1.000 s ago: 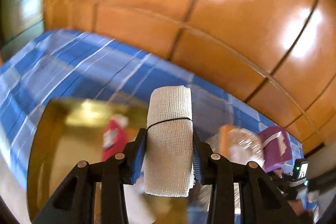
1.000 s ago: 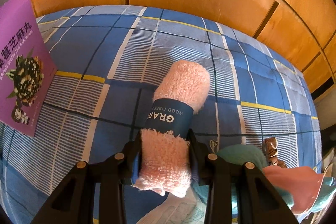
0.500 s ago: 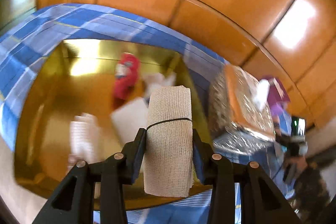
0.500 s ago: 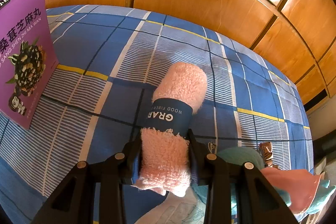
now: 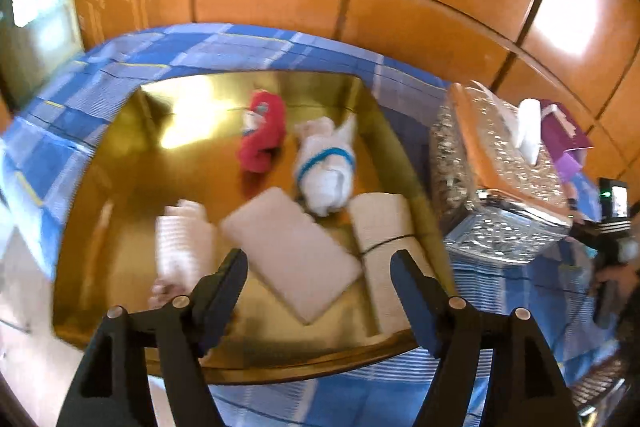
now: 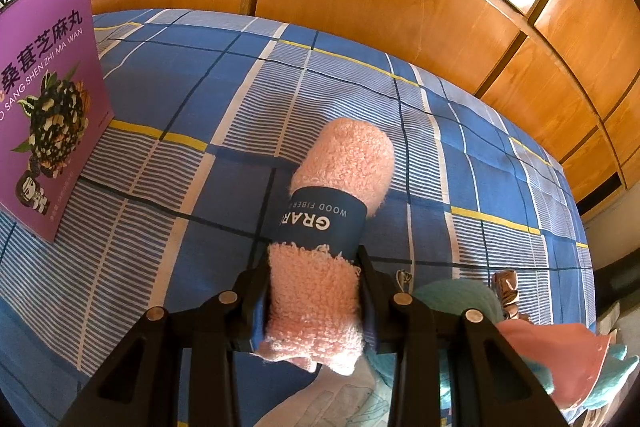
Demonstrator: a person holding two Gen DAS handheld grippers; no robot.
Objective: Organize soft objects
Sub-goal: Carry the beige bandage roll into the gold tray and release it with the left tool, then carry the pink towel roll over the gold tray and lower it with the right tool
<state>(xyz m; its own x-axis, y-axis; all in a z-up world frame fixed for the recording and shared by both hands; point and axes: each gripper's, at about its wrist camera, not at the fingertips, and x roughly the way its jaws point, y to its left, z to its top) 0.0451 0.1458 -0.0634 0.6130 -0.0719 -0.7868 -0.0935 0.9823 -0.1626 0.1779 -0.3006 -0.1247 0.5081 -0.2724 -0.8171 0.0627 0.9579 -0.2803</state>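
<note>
A: What has been changed since half a second ago?
B: The gauze roll (image 5: 386, 251) has been released by the left tool (image 5: 318, 273), whose jaws are now spread; it is laid inside the gold tray (image 5: 132, 187), against the right wall.
A: And the right tool (image 6: 314, 281)?
B: The pink towel roll (image 6: 332, 227) is kept clamped above the blue plaid cloth (image 6: 180, 99).

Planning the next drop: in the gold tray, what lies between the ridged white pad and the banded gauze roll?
In the left wrist view, a flat beige pad lies angled between the ridged white pad and the gauze roll.
</note>
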